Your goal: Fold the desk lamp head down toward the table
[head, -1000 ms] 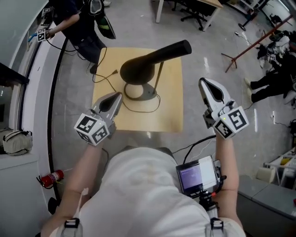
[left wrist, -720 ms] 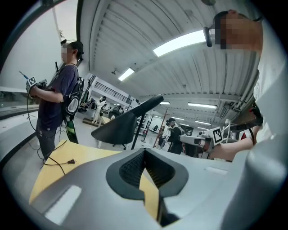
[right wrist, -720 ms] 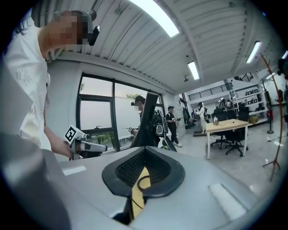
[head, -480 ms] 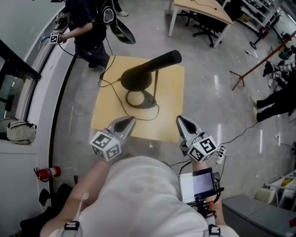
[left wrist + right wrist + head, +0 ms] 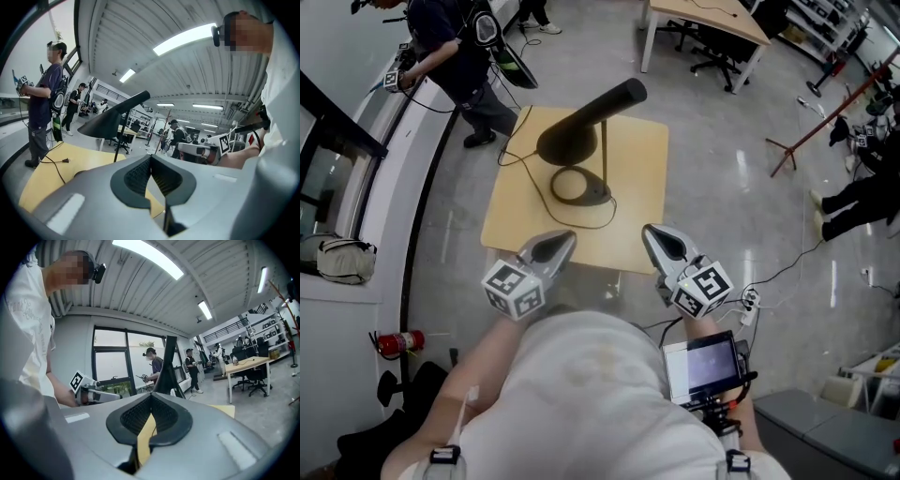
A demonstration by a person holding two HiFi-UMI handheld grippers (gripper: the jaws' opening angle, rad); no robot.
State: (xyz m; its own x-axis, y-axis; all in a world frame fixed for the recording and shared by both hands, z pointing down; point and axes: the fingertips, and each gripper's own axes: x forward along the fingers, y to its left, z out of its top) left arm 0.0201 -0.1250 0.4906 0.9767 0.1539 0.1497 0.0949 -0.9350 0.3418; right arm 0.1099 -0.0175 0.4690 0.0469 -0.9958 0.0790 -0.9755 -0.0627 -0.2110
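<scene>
Left gripper [image 5: 566, 238]: jaws pressed together with nothing between them; held over the near edge of the bench [image 5: 639, 192], pointing toward the lamp and well apart from it.
Right gripper [image 5: 650, 231]: jaws pressed together and empty; beside the left one at the same near edge, also clear of the lamp.
Lamp head [image 5: 572, 139]: black cone with a long tube behind it, raised and tilted, its wide mouth facing down above the base.
Lamp base [image 5: 579, 188]: dark ring, flat on the far half of the bench.
Stem [image 5: 605, 150]: thin and upright, rising from the base's right side to the head.
Cord [image 5: 58, 160]: lies loose on the bench, left of the base.
</scene>
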